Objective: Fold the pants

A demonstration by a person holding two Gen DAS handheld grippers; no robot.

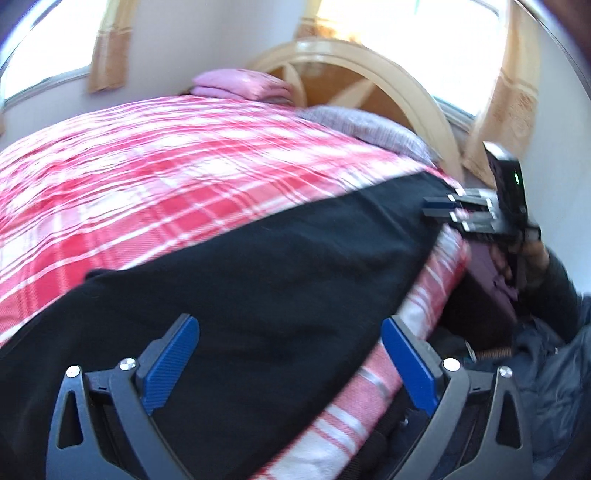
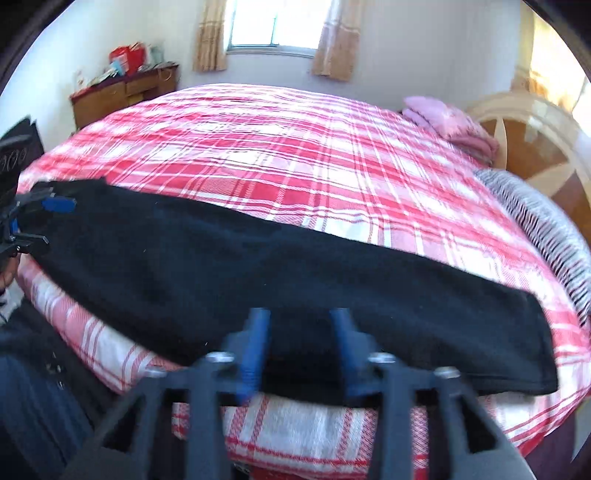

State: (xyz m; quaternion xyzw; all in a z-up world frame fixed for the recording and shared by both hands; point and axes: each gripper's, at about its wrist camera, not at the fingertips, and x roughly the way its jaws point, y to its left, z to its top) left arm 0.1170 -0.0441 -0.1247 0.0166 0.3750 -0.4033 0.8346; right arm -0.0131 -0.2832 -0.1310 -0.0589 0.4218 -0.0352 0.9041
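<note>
left wrist view: left tool (image 1: 290, 363) wide open above black pants (image 1: 258, 266).

Both views are being lit by strong daylight that is coming in through the windows (image 2: 275, 24), whose panes are being blown out to plain white. Glare is being thrown onto the glossy headboard (image 1: 369, 62) in the left wrist view. The black pants (image 2: 258, 266) are being rendered as a nearly featureless dark mass, with little fold detail being kept. Motion blur is being smeared across the plaid bedspread (image 1: 166, 166) and the nearest fingers (image 2: 255, 350). Straight lines are being bowed by the fisheye lens, and the corners are being darkened.
</note>
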